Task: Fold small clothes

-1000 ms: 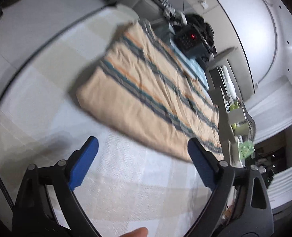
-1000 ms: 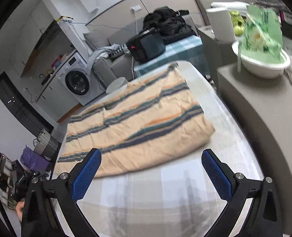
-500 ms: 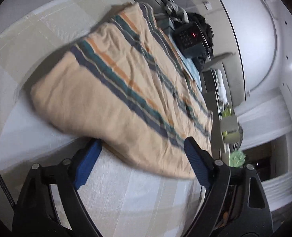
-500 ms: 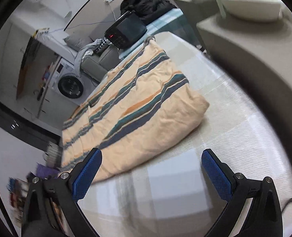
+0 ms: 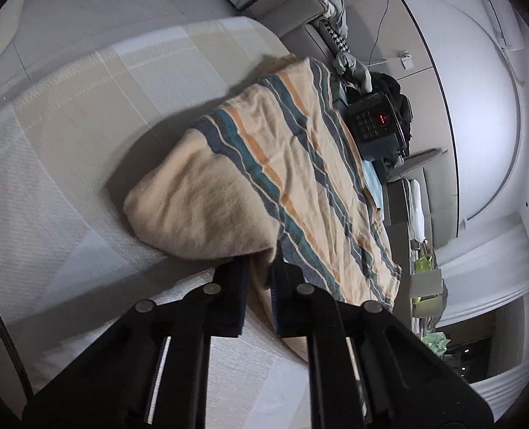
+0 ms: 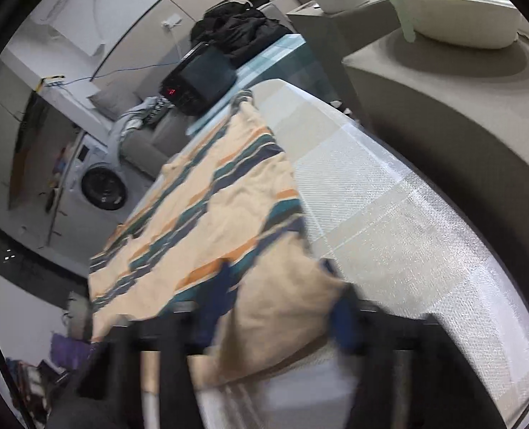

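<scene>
Item: striped garment (image 5: 264, 178), near edge between both my claws. Left claw (image 5: 259, 279) closing, pinching its hem; right claw (image 6: 278, 307) closing around a corner. Risk: thin bite slips when lifted, fold skews.

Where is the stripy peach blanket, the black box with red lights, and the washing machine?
Striped peach cloth (image 5: 286, 164): left wrist view, on its middle stripes.
Black box with red display (image 5: 375, 125): left wrist view, on its keypad face.
White washing machine (image 6: 103, 183): right wrist view, on its round door.
</scene>
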`<state>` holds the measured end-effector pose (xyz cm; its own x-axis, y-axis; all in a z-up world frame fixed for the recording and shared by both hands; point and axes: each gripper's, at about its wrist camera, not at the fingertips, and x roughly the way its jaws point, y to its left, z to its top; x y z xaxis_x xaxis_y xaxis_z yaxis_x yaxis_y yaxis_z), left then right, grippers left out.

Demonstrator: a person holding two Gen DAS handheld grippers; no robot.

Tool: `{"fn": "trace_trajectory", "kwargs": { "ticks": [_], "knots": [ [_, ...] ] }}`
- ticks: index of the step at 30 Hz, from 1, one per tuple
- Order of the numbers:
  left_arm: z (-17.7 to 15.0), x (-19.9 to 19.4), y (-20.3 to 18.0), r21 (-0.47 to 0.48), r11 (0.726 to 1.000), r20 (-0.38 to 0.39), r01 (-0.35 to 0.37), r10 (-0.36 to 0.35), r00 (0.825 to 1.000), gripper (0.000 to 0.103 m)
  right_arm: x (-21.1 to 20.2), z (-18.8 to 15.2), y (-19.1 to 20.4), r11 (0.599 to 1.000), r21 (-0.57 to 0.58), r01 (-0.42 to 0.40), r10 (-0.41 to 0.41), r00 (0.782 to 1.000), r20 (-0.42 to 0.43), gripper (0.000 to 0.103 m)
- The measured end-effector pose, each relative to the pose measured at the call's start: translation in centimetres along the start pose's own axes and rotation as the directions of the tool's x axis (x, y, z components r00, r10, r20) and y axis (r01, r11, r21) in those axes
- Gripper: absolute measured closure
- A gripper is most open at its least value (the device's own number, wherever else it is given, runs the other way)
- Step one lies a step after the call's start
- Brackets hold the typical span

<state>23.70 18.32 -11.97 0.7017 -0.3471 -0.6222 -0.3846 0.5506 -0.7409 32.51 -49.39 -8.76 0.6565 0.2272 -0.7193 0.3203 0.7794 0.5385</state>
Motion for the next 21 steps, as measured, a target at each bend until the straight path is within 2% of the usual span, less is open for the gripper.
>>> {"fn": "trace_trajectory", "kwargs": {
  "ticks": [2, 3, 8, 13, 17, 21],
  "knots": [
    [-0.1, -0.3, -0.1, 0.017, 1.000, 0.009, -0.009, 0.009, 1.000, 0.099, 0.3, -0.1, -0.2, 1.000, 0.005, 0.016, -0.016, 1.000, 0.001, 0.094],
    [-0.1, -0.6, 0.0, 0.026, 1.000, 0.018, -0.017, 0.016, 1.000, 0.103, 0.3, -0.2, -0.3, 1.000, 0.005, 0.016, -0.016, 1.000, 0.007, 0.095],
    [-1.7, -3.0, 0.8, 0.068, 0.998, 0.028, -0.001, -0.001, 1.000, 0.103, -0.7, -1.1, -0.4, 0.998, -0.047, 0.039, -0.039, 0.999, 0.005, 0.096],
    [-4.4, -5.9, 1.6, 0.144, 0.989, 0.005, -0.031, 0.031, 1.000, 0.103, -2.4, -2.6, -1.0, 0.995, -0.091, 0.049, -0.052, 0.998, -0.026, 0.096],
    [-7.7, -8.9, 1.9, 0.258, 0.961, -0.018, -0.097, 0.105, 0.994, 0.103, -4.7, -4.9, -1.6, 0.983, -0.170, 0.070, -0.077, 0.996, -0.037, 0.096],
    [-10.2, -11.9, 3.1, 0.324, 0.940, -0.075, -0.106, 0.137, 0.988, 0.103, -8.1, -8.6, -3.2, 0.974, -0.215, 0.071, -0.082, 0.996, -0.043, 0.096]
  ]
}}
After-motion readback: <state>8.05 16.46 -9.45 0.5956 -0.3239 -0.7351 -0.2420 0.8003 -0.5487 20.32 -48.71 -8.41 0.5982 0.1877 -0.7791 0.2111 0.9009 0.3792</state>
